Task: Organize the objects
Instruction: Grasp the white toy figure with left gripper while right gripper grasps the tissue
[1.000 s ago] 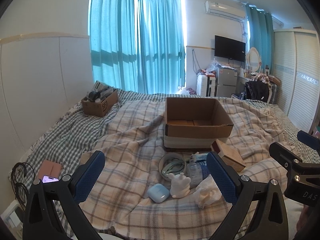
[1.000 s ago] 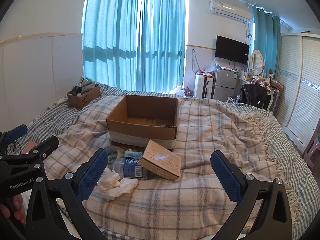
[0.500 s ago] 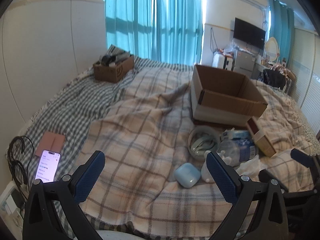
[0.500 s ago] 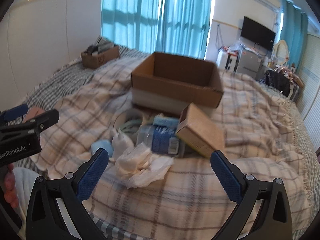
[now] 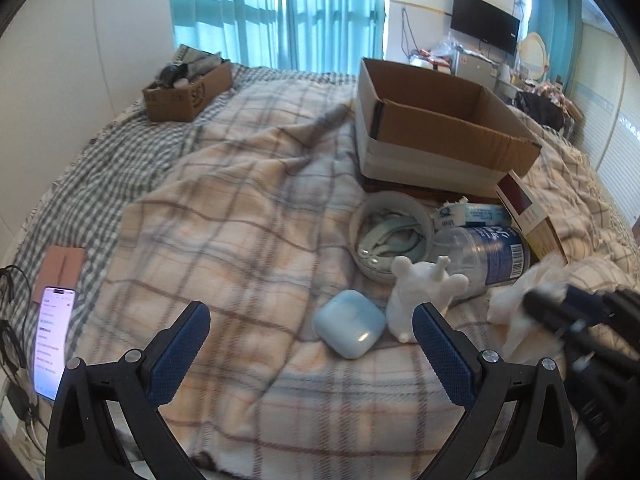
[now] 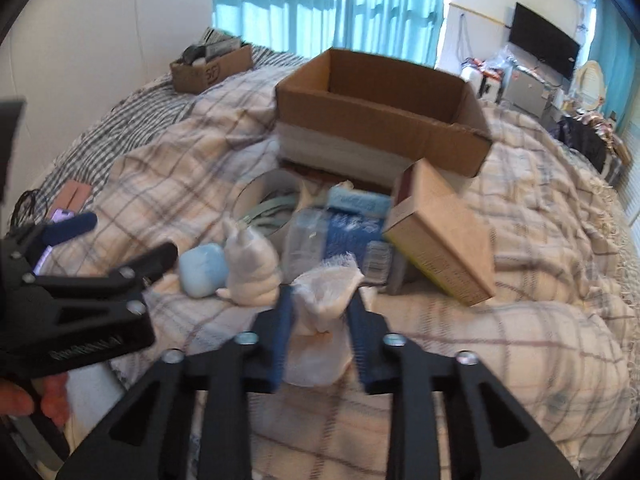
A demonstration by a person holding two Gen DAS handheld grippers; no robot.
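Right now the right tongs [image 6: 320, 320] have narrowed around the crumpled white cloth [image 6: 326, 294], the blue pads pressing its sides where it lies on the plaid blanket [image 6: 500, 344] at the near edge of the pile; the left tongs [image 5: 310, 344] hang wide open and empty, just short of the pale blue earbud case [image 5: 349, 322]. The main risk, as I judge it, is the cloth itself: it is soft and loose, so the pads may pinch only a fold, and the rest could trail, snag the white figurine [image 5: 420, 296] standing just beside it, and topple it. A trailing corner could also drag against the clear plastic bottle [image 5: 480, 258] lying on its side, which looks free to roll on the uneven bedding. The kraft carton [image 6: 444, 236] leans tilted against the heap and might slide if its neighbours shift. Both tongs are close together, so a clash between them is possible. Counted: one large open cardboard box [image 5: 436, 128] beyond the pile, seemingly the place things belong; one smaller cardboard box [image 5: 186, 92] far back, already filled; one cloth, one figurine, one earbud case, one bottle, one kraft carton, one round white bowl [image 5: 390, 236] holding something I cannot make out, one light blue packet [image 5: 472, 214], and one lit phone [image 5: 52, 340] at the bed's left edge.
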